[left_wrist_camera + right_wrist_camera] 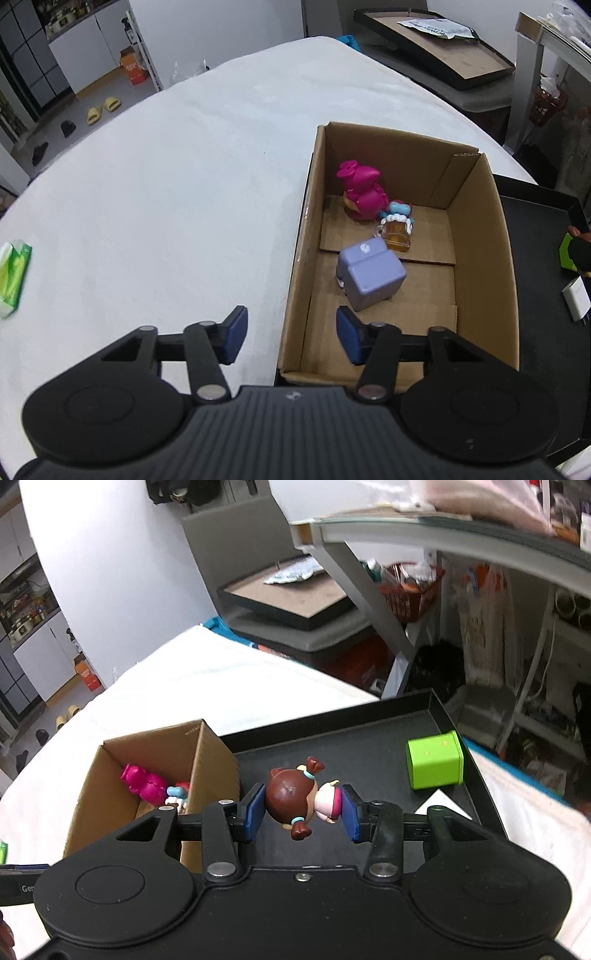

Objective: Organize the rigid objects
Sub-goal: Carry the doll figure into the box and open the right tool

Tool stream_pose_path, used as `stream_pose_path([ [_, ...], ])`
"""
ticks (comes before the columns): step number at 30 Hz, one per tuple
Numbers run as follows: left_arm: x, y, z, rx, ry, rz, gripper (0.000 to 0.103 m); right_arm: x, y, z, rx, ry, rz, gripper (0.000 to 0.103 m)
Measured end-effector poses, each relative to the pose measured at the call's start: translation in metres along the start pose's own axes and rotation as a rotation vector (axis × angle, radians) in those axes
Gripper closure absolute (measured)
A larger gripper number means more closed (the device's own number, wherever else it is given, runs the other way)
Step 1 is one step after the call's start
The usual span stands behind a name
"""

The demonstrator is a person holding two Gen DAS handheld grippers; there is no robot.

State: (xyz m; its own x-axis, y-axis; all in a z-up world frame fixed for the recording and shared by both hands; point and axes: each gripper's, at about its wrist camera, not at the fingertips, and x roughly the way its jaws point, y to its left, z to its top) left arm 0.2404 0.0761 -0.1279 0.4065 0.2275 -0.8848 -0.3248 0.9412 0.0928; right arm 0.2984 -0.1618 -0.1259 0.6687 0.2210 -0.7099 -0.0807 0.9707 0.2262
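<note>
A cardboard box (476, 206) stands on the white table with a magenta figure (362, 190), a small blue-and-amber mug toy (397, 229) and a lavender cube toy (371, 273) inside. My left gripper (291, 336) hovers open over the box's near left wall, nothing between its blue pads. In the right wrist view my right gripper (303, 810) is shut on a brown-haired doll figure (295, 797), held sideways above the black tray (369, 746). The cardboard box (210, 760) sits to its left. A green cube (434, 758) rests at the tray's far right.
A green tissue packet (14, 277) lies at the table's left edge. A white adapter (576, 297) sits on the black tray (535, 258) right of the box. A glass desk, a red basket and shelves stand beyond the tray.
</note>
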Motion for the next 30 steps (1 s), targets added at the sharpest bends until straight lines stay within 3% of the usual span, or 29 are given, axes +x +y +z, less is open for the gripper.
stream_pose_path([
  [12, 0.005, 0.005, -0.007, 0.026, 0.0, -0.066, 0.088, -0.011, 0.037, 0.004, -0.101, -0.061, 0.016, 0.061],
  [18, 0.008, 0.015, -0.008, 0.019, 0.004, -0.098, 0.095, -0.008, 0.055, 0.004, -0.147, -0.068, 0.04, 0.061],
  [30, 0.014, 0.03, -0.004, 0.008, 0.033, -0.184, 0.095, 0.011, 0.097, 0.001, -0.26, -0.054, 0.06, 0.061],
])
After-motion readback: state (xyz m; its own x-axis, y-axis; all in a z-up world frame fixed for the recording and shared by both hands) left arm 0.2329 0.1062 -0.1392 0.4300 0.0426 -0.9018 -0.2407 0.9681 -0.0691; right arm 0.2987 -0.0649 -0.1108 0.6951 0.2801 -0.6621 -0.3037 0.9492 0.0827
